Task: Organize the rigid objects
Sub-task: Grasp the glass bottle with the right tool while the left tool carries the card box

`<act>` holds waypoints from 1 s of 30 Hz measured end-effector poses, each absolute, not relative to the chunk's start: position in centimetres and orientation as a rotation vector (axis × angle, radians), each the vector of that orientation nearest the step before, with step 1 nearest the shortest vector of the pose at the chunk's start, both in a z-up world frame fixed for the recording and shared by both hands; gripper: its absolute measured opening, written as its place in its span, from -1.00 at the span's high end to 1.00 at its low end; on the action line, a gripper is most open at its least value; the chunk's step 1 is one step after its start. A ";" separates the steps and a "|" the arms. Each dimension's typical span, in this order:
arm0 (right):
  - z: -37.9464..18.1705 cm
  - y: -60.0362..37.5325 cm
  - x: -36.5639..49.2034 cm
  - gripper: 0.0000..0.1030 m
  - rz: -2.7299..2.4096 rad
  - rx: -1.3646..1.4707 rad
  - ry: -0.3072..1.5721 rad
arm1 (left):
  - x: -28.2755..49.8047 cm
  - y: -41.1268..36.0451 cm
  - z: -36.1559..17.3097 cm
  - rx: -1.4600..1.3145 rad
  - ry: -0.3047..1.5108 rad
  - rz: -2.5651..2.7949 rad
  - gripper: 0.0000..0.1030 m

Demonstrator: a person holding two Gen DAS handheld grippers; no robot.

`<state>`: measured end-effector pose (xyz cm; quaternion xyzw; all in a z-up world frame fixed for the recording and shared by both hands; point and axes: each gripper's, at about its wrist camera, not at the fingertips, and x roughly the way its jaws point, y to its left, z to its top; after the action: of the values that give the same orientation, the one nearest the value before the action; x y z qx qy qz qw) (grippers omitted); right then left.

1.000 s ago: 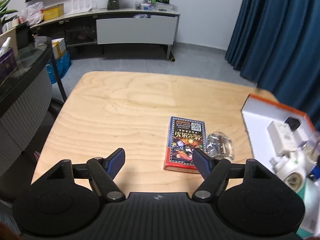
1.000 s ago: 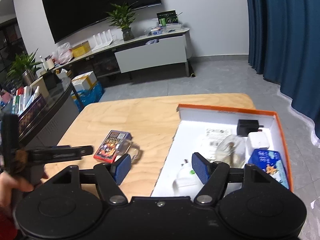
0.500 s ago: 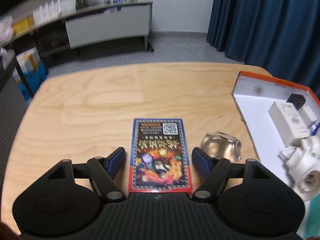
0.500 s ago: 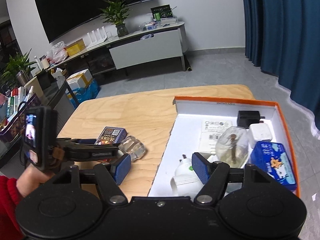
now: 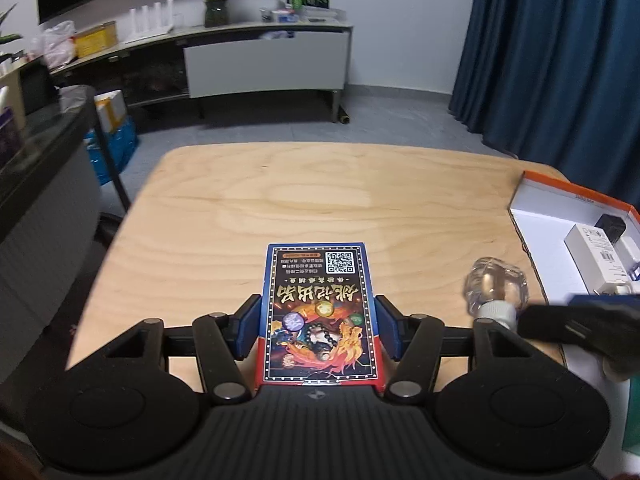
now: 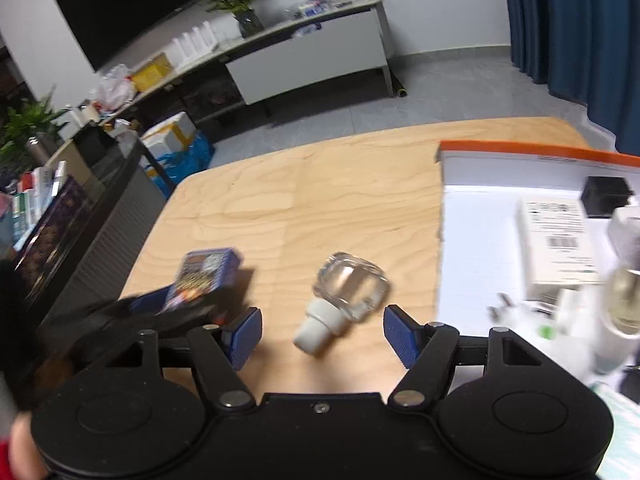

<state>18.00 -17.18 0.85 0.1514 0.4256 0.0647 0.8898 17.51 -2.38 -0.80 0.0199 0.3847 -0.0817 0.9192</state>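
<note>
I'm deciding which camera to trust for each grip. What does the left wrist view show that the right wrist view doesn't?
Left wrist only: the left gripper with its pads against the sides of the card box, whose QR-code face is readable.

Right wrist only: the right gripper open around the glass stopper, pads apart from it.

Both: the card box, the stopper on the wooden table, and the orange-rimmed box.
</note>
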 end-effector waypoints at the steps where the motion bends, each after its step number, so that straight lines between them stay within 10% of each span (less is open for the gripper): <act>1: 0.5 -16.5 18.6 -0.57 0.104 0.298 0.884 | 17.2 -1.9 -0.5 0.031 0.788 -0.169 -0.16; 5: -1.0 -14.8 20.8 -0.58 0.010 0.248 0.902 | 16.1 -0.9 0.1 0.004 0.765 -0.166 -0.16; 9: -2.4 -14.2 21.9 -0.17 -0.029 0.214 0.917 | 15.6 -0.6 0.2 -0.003 0.744 -0.168 -0.16; 30: 8.0 -20.2 8.3 -0.16 0.009 0.142 0.557 | 8.9 -6.4 5.7 0.002 0.608 -0.294 -0.16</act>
<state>8.31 -20.19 8.02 0.0702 0.2746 0.0045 0.9590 8.86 -6.39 5.67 0.0011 0.2983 -0.1443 0.9435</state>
